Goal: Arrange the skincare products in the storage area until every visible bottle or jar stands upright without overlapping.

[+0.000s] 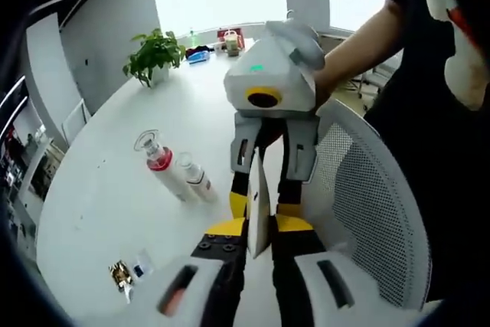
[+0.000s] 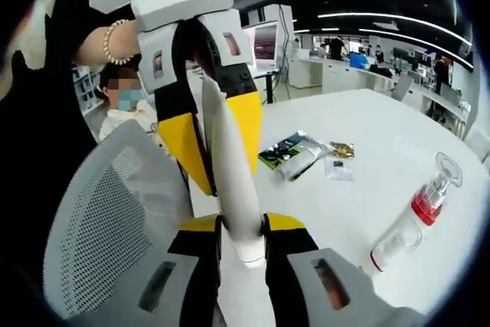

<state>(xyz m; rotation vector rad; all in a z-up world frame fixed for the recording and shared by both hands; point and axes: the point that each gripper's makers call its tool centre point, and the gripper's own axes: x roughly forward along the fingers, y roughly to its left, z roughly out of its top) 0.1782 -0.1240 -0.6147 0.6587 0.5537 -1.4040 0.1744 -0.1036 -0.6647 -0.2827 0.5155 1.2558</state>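
Observation:
A white squeeze tube (image 1: 258, 203) hangs in the air above the table edge, gripped from both ends. My left gripper (image 1: 259, 229) is shut on its near end. My right gripper (image 1: 264, 206) comes down from above and is shut on the same tube. In the right gripper view the tube (image 2: 228, 158) rises from my right gripper (image 2: 241, 229), and the left gripper (image 2: 230, 180) clamps it higher up. Two bottles lie side by side on the white table (image 1: 115, 189): one with a red band and clear cap (image 1: 158, 160) (image 2: 429, 201), and a plain white one (image 1: 196, 177) (image 2: 394, 246).
A grey mesh chair back (image 1: 367, 204) (image 2: 99, 220) stands right under the grippers. Small sachets (image 1: 122, 272) (image 2: 338, 160) and a green packet (image 2: 291, 155) lie on the table. A potted plant (image 1: 153, 55) stands at the far edge. A person (image 1: 429, 74) holds the grippers.

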